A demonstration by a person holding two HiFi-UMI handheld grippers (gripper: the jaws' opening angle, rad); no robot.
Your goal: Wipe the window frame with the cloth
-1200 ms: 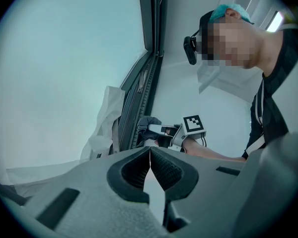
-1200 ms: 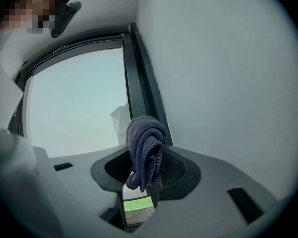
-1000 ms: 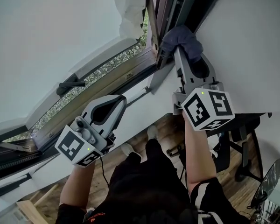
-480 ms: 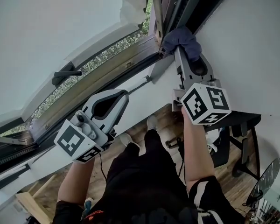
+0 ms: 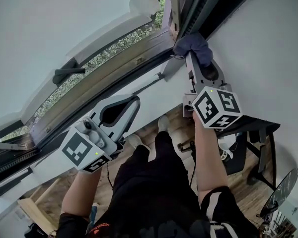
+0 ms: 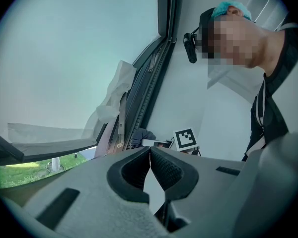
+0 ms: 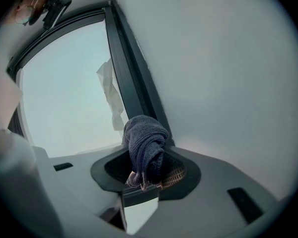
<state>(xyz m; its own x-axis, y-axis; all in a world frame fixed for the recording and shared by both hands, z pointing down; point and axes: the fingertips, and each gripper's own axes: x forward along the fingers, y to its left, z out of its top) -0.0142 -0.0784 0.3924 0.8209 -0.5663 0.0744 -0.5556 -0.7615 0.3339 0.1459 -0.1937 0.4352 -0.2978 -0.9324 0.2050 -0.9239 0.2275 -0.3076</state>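
So the right gripper [image 5: 193, 59] has its fingers clenched on the cloth [image 7: 145, 142], a dark blue-grey rag bunched into a fat wad. The wad sits right at the window frame [image 5: 189, 15], at the corner where the dark upright meets the bottom rail. From the head view it looks pressed against the frame, though actual contact is hard to confirm. The left gripper [image 6: 150, 153] hangs well below the frame, off to the left of that corner. Its fingers are closed tip to tip with nothing between them, so it's just along for the ride. For the wipe itself, the smart move is probably to keep the clamp firm so the rag doesn't peel out. The person should lean the rounded end into the frame's groove and drag along the length of the upright, not across it. Only fabric should touch the frame, so the hard finger tips want to stay off it. A slight tilt toward the frame would likely keep the wad seated in the channel. As for orientation, the cloth's long axis runs in line with the right gripper's fingers. The rolled, rounded end pokes out past the tips toward the frame, and the frayed loose ends are tucked back down between the pads.
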